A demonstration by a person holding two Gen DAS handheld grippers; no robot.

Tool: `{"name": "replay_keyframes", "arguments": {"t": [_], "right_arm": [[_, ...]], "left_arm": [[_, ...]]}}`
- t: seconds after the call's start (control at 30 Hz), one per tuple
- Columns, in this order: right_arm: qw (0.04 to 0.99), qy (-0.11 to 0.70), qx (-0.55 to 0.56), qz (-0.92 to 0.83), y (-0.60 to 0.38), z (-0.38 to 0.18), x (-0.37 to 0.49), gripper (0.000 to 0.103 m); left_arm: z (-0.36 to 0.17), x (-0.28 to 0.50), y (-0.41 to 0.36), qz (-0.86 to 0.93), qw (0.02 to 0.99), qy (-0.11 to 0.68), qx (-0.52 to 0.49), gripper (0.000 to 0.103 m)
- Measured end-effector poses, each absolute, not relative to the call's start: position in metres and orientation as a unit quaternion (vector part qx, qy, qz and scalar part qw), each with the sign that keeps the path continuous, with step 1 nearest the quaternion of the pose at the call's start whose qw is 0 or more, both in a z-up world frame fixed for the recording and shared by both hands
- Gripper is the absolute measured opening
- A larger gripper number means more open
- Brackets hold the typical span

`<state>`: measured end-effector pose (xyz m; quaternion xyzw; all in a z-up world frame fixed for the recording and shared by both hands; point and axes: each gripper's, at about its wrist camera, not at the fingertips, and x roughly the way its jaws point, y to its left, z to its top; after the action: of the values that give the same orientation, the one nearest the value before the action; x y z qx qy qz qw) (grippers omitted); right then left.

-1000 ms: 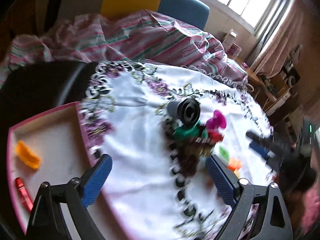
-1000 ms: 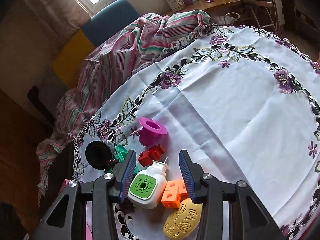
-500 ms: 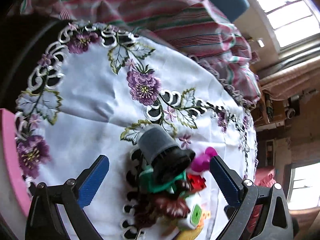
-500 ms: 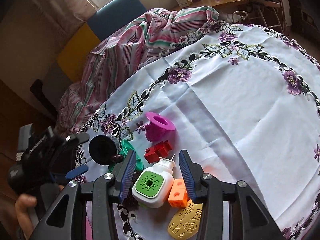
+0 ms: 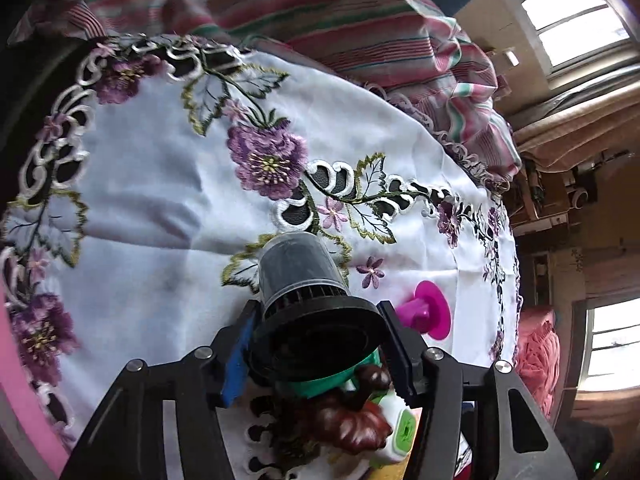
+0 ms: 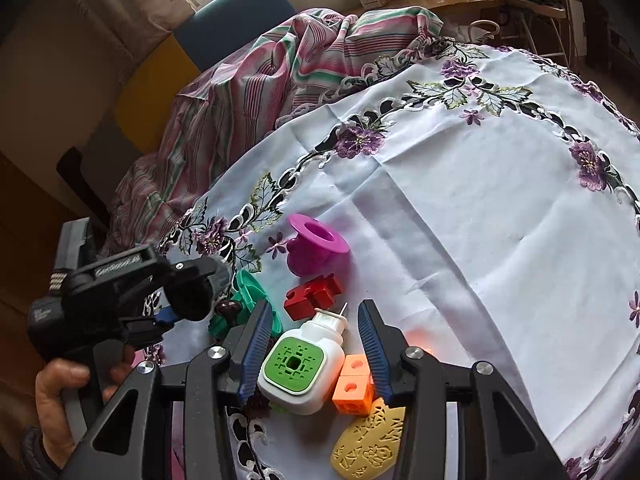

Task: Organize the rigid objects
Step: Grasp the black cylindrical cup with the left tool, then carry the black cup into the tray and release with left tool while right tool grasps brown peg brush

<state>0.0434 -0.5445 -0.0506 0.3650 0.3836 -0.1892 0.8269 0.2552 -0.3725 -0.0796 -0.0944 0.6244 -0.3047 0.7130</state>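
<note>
A black cup (image 5: 300,276) lies on its side on the white embroidered tablecloth (image 5: 160,208). My left gripper (image 5: 316,312) has its jaws closing, and both pads press on the cup's wide rim. In the right wrist view, the left gripper (image 6: 188,300) holds the same cup (image 6: 196,292) at the left. My right gripper (image 6: 315,312) hovers open over a white plug-in device with a green face (image 6: 300,368) and two orange cubes (image 6: 354,380). These lie between its fingers, and the pads are not squeezing them.
Around the cup lie a green ring piece (image 6: 250,292), a brown knobbed piece (image 5: 348,420), a red block (image 6: 314,296), a purple funnel (image 6: 316,244) and a yellow embossed oval (image 6: 372,444). A pink tray edge (image 5: 16,380) borders the left. A striped cloth (image 6: 260,72) is heaped behind.
My left gripper came away from the pink tray and down onto the black cup, and its wide jaws closed on the cup's rim. The right gripper kept still.
</note>
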Motion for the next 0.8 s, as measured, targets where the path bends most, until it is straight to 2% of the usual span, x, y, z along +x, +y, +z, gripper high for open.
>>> {"name": "replay_keyframes", "arguments": {"t": [0.27, 0.47, 0.53, 0.57, 0.6, 0.8], "right_arm": [[0.840, 0.378, 0.355, -0.159, -0.536, -0.046, 0.048, 0.045], [0.874, 0.376, 0.290, -0.099, -0.504, -0.029, 0.061, 0.045], [0.881, 0.388, 0.258, -0.080, -0.489, -0.027, 0.068, 0.050], [0.884, 0.398, 0.236, -0.074, -0.478, -0.028, 0.073, 0.060], [0.885, 0.405, 0.219, -0.073, -0.472, -0.029, 0.078, 0.064], [0.879, 0.455, 0.125, -0.074, -0.443, -0.050, 0.104, 0.064]], "left_arm": [[-0.055, 0.215, -0.315, -0.328, 0.760, 0.560, -0.036, 0.058], [-0.040, 0.175, -0.269, -0.341, 0.782, 0.522, -0.025, 0.058], [-0.036, 0.163, -0.254, -0.344, 0.785, 0.514, -0.031, 0.058], [-0.035, 0.158, -0.248, -0.344, 0.789, 0.509, -0.030, 0.058], [-0.032, 0.152, -0.241, -0.342, 0.794, 0.502, -0.027, 0.058], [-0.027, 0.126, -0.212, -0.347, 0.798, 0.492, -0.043, 0.058]]}}
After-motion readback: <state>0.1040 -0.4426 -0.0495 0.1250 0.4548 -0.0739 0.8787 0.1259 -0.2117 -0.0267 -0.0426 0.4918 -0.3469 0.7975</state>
